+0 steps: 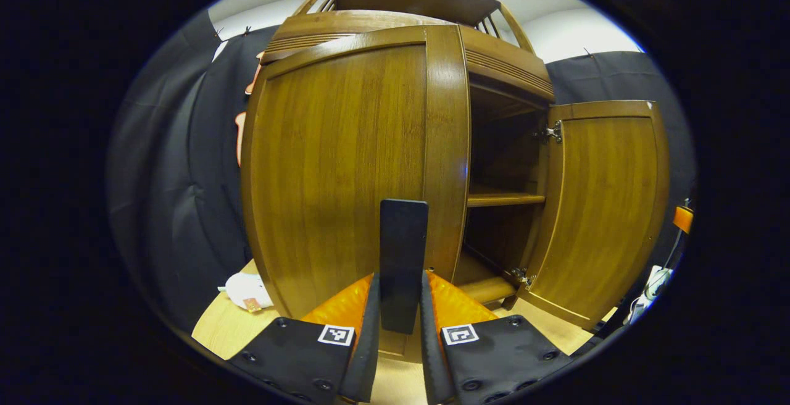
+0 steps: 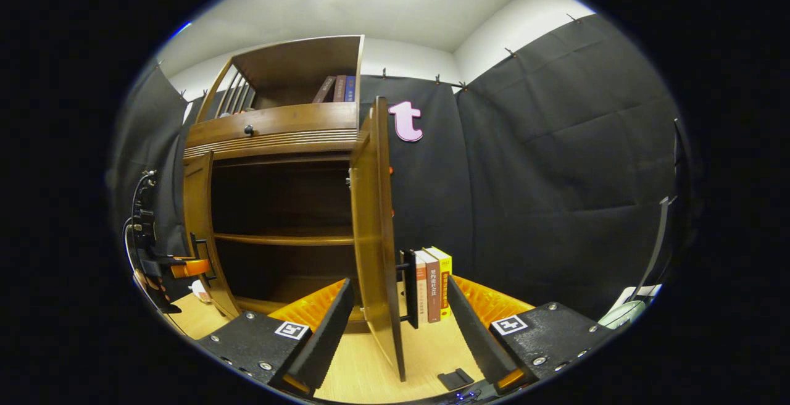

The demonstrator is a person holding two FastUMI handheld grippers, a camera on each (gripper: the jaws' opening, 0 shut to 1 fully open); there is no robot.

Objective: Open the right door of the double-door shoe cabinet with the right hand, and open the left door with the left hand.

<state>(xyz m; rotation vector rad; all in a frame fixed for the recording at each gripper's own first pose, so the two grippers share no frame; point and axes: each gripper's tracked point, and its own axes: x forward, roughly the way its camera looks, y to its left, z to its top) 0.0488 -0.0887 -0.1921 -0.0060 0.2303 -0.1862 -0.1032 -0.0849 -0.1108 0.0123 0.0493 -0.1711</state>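
The brown wooden shoe cabinet (image 1: pixel 401 22) stands close ahead in the left gripper view. Its left door (image 1: pixel 345 176) is swung partly out, and my left gripper (image 1: pixel 401 278) is shut on that door's black upright handle (image 1: pixel 403 238). The right door (image 1: pixel 605 207) stands wide open, showing a shelf (image 1: pixel 503 198) inside. In the right gripper view the right door (image 2: pixel 376 226) is seen edge-on, its lower edge lying between the spread fingers of my right gripper (image 2: pixel 400 284), which is open and not pressing on it. Its black handle (image 2: pixel 410 288) faces right. The left gripper (image 2: pixel 179 267) shows at the far left door (image 2: pixel 197 232).
Several upright books (image 2: pixel 435 284) stand on the light wood surface (image 2: pixel 432 349) just right of the open door. More books (image 2: pixel 339 89) sit in the cabinet's top compartment. A white object (image 1: pixel 247 291) lies left of the cabinet. Black cloth walls close in behind and to the right.
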